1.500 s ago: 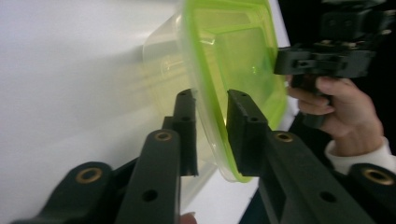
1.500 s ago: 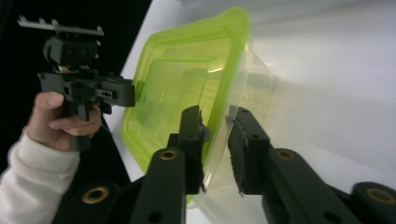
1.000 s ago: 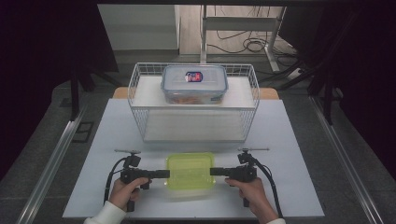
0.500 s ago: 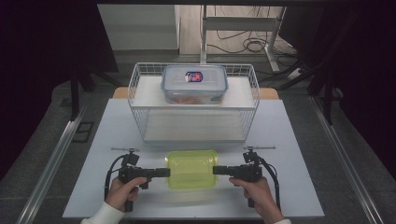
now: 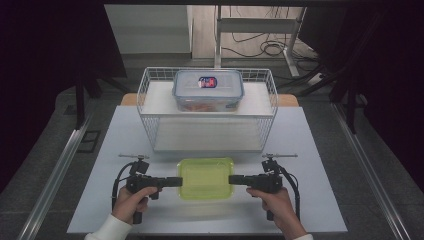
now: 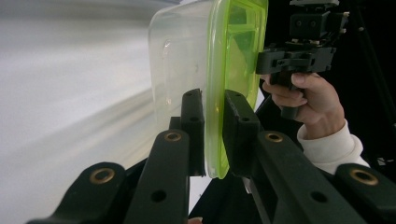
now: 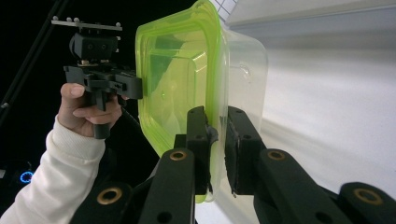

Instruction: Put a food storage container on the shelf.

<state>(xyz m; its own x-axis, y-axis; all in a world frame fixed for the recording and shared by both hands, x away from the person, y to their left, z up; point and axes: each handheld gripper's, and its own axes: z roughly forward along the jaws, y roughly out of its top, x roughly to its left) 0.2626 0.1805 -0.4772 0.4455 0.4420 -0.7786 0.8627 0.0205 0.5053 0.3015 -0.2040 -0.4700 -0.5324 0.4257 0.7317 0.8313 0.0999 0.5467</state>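
At the near edge of the white table (image 5: 310, 150), just in front of the person, a clear container with a green lid (image 5: 206, 178) is being held between the two tools; the left gripper (image 5: 176, 181) is clamping its left rim and the right gripper (image 5: 234, 179) is clamping its right rim, each pair of jaws nearly closed, with only the thin lip of lid and tub between the pads; in the left gripper view the green rim (image 6: 215, 93) is sitting squarely between the black pads, and in the right gripper view the same is showing on the opposite edge (image 7: 217, 107), with the other hand (image 7: 88, 112) gripping its handle beyond; judging from this, the pick-up is done and the carrying is only beginning, the container appearing to be hanging level just above the tabletop, though whether it is fully clear of the surface I cannot tell; what is probably left is moving it forward and setting it down, perhaps in or by the white wire basket (image 5: 150, 120) standing farther back; a blue-lidded box (image 5: 208, 90) is already occupying the raised shelf at the basket's rear, and the basket's near wall is standing in the way, so the load will be needing to go up and over it.
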